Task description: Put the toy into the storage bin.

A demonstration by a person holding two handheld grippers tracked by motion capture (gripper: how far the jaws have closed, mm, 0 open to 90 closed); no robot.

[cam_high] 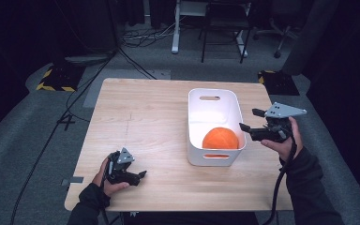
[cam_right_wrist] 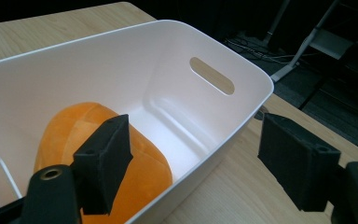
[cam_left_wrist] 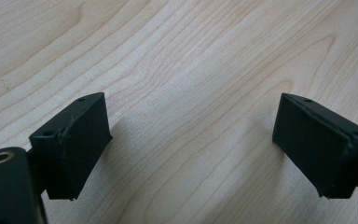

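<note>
An orange soft ball (cam_high: 220,138) lies in the near end of a white plastic bin (cam_high: 214,100) on the wooden table; in the right gripper view the orange ball (cam_right_wrist: 142,163) rests against the bin wall (cam_right_wrist: 121,60). My right gripper (cam_high: 250,120) hovers just right of the bin's near rim, jaws apart with nothing between them, and in its own view the right gripper (cam_right_wrist: 196,161) straddles the rim. My left gripper (cam_high: 140,175) rests low near the table's front left, open over bare wood; in its own view the left gripper (cam_left_wrist: 191,149) holds nothing.
The table (cam_high: 140,117) is light wood with edges close to both hands. Beyond it stand chair and desk legs (cam_high: 225,33) and cables on a grey floor. A yellow-black striped block (cam_high: 56,79) sits off the far left corner.
</note>
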